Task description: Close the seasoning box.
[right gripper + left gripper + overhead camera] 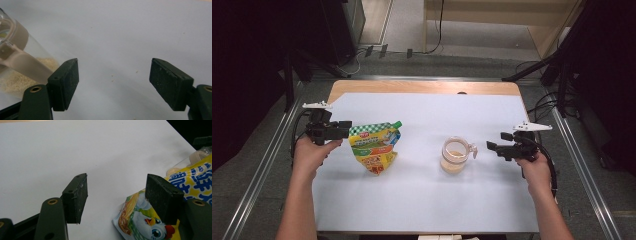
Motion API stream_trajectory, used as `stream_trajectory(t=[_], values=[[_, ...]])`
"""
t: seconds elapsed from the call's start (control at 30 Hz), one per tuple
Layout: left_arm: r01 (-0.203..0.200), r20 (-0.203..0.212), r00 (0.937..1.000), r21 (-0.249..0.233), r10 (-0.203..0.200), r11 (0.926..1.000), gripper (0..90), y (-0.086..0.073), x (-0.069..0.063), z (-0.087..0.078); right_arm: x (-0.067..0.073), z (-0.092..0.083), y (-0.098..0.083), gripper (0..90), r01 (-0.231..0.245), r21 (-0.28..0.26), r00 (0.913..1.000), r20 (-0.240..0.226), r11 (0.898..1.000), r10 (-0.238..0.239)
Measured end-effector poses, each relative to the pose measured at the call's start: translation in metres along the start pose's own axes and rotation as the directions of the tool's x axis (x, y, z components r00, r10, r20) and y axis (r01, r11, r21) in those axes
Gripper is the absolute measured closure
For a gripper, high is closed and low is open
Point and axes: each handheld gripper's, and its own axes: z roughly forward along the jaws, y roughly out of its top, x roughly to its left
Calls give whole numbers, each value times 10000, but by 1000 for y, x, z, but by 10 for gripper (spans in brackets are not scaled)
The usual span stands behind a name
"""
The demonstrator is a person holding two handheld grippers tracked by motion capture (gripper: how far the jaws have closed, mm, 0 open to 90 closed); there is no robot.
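Looking down from the high view, we see a table [422,200] covered by a white sheet, with two things on it and a pair of tongs at each side.

At the left, the left tongs [346,129] are held in the left hand [312,152] and point right toward a food pouch [376,146]. The pouch is yellow with a green checked top and a green cap at its far right corner, and it sits on the left half of the sheet. From above the tips of these tongs seem to be just at the pouch's left edge. In the left gripper view the left tongs [117,195] stand released, with bare sheet in the gap; the pouch [140,220], printed with a cartoon chicken, lies beside and partly behind the right-hand jaw. Whether that jaw touches the pouch we cannot tell from this angle.

At the right, the right tongs [491,145] are held in the right hand [534,167] and point left toward a clear jar [454,155]. The jar stands right of centre, holds pale grains at its bottom, and has a beige rim and clasp. In the right gripper view the right tongs [113,80] are released too, nothing between the pads, and the jar [22,67] sits just beside the left-hand jaw. A few crumbs lie on the sheet near these tongs.
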Motion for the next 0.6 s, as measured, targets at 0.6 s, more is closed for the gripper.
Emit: stream_trajectory(t=[0.6], values=[[188, -208, 9996, 221, -184, 9996, 358, -4, 4, 9, -1, 4, -3, 247, -21, 226, 10000, 87, 9997, 19]])
